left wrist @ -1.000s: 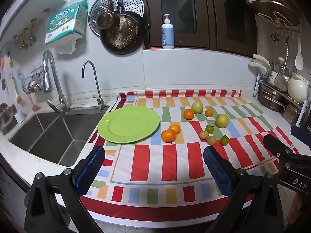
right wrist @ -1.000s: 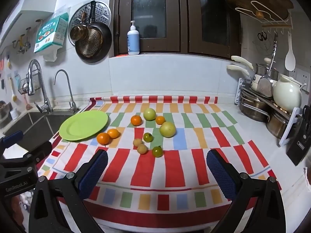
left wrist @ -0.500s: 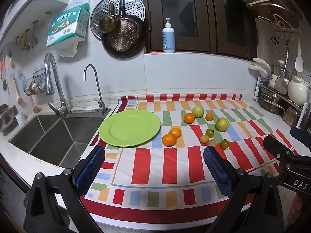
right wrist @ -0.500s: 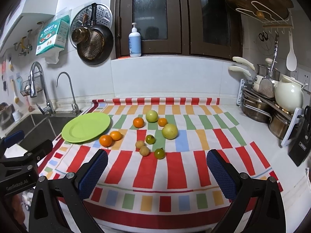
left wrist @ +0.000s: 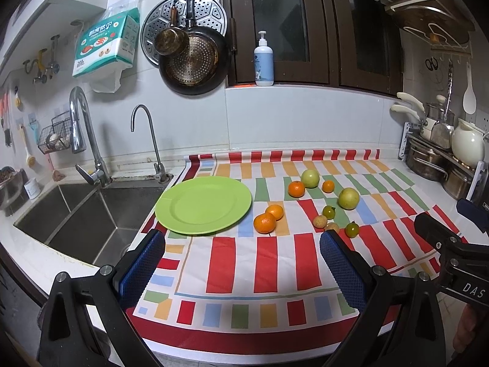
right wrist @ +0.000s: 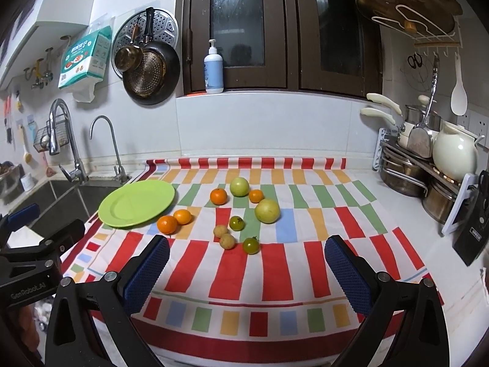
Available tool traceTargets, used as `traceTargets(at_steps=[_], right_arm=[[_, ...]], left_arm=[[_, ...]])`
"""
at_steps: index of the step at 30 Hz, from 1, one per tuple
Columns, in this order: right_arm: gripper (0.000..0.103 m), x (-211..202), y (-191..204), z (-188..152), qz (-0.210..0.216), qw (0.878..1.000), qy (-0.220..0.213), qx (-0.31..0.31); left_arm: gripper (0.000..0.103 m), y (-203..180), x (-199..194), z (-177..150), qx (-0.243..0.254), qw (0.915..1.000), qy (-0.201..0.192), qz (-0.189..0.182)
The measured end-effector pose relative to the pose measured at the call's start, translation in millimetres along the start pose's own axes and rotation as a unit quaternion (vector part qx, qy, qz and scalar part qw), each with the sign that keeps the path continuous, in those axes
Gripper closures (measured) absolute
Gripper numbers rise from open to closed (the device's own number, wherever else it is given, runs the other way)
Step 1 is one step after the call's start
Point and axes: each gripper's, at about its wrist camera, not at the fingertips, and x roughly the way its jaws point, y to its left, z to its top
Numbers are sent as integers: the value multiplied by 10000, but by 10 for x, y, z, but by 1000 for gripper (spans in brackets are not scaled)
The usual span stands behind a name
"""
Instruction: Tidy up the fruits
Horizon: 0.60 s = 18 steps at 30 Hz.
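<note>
Judging by their look, we expect the small round fruits to be light, firm and apt to roll, so we would close on each across its widest part. The four glossy orange mandarins (right wrist: 167,224) have thin skins that bruise under hard pressure, and the two pale green-yellow round fruits (right wrist: 267,211) are the bulkiest and likely heaviest. The two small dark green tomatoes (right wrist: 251,245) and two tan rough-skinned little fruits (right wrist: 227,241) are probably soft and need a gentle pinch. All lie loose on the striped red, white and multicoloured cloth (right wrist: 275,272) over the surface, right of the bare round lime-green plate (right wrist: 122,211). Our left tool (left wrist: 241,264) and right tool (right wrist: 246,269) both hover over the cloth's near edge, blue pads wide apart, holding nothing. We read "GenRobot.AI" on the left tool's body and "DAS" on the right's; the teal paper-towel pack (left wrist: 105,42) shows "200".
</note>
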Motion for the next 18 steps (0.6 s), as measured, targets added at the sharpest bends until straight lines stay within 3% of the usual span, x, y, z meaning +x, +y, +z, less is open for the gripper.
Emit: traceTargets(at_steps=[18], right_arm=[[0,14,14,21,53,10000,-38,-27]], left_arm=[[0,-10,21,32,5,10000,-3,12]])
